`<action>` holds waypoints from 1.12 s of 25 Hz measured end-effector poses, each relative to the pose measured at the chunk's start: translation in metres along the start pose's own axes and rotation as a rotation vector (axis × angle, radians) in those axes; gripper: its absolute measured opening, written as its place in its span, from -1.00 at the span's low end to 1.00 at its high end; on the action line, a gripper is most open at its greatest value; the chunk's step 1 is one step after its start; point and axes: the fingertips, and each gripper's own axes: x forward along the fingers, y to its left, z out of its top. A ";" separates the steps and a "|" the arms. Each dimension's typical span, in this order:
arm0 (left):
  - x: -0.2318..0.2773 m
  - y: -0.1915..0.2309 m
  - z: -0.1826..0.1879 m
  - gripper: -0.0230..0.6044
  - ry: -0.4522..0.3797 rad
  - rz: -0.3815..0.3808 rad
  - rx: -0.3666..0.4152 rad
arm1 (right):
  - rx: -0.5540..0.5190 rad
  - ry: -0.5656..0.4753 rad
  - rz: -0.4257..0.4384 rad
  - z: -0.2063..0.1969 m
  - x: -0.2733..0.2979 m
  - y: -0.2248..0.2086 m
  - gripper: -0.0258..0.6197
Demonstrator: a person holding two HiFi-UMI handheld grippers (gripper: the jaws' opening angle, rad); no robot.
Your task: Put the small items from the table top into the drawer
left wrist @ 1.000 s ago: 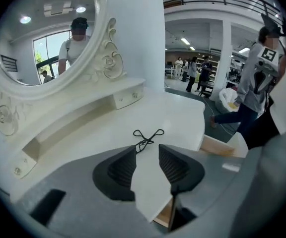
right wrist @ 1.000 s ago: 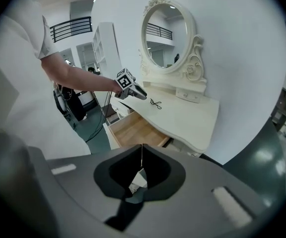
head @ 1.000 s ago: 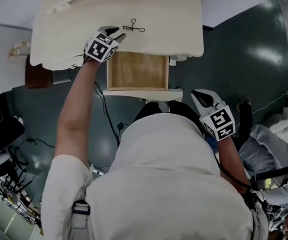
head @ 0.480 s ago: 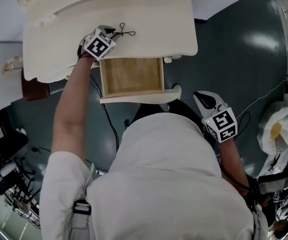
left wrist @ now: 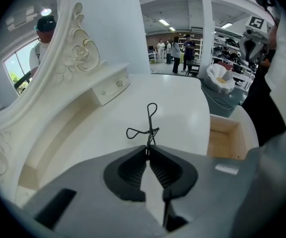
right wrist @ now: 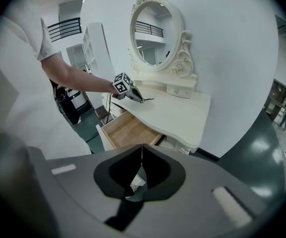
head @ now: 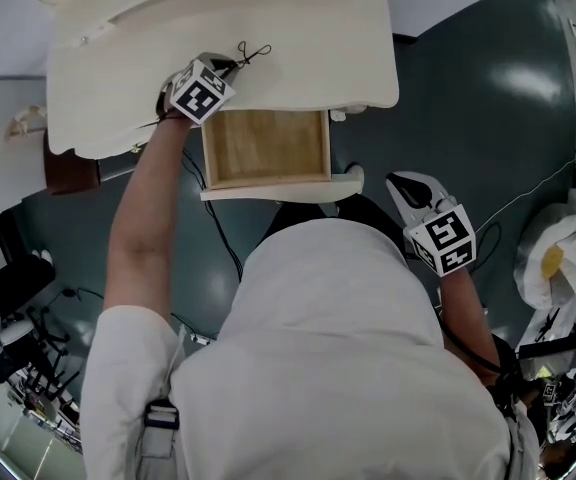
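Pick-up step: left hand-held gripper (left wrist: 147, 150) closing, tips pinching end of black wire item (left wrist: 150, 123) on bench (head: 318, 48), near open drawer (head: 268, 148). Next prob. needs firm lift, carry over drawer. Right hand-held gripper (right wrist: 141, 162) pressed together, empty.

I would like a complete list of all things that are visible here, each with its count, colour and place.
dressing table: one, white, against the wall.
mirror: one, oval, white carved frame, at the table's back.
drawer: one, pale wood, pulled open under the table top, no items seen inside.
eyelash curler: one, black, on the table top.
bag: one, white, on the dark floor at the right.
left gripper: grey, over the table top, jaws closing with the curler's end between them.
right gripper: grey, beside the person, jaws together, empty.
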 end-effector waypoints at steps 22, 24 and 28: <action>-0.048 -0.137 -0.047 -0.85 0.030 -0.087 0.116 | -0.087 -0.025 0.076 0.015 0.017 0.026 -0.90; -0.043 -0.150 -0.054 -0.85 0.047 -0.113 0.130 | -0.088 -0.023 0.074 0.015 0.017 0.026 -0.90; -0.025 -0.171 -0.071 -0.86 0.096 -0.151 0.141 | -0.085 -0.018 0.067 0.013 0.017 0.027 -0.90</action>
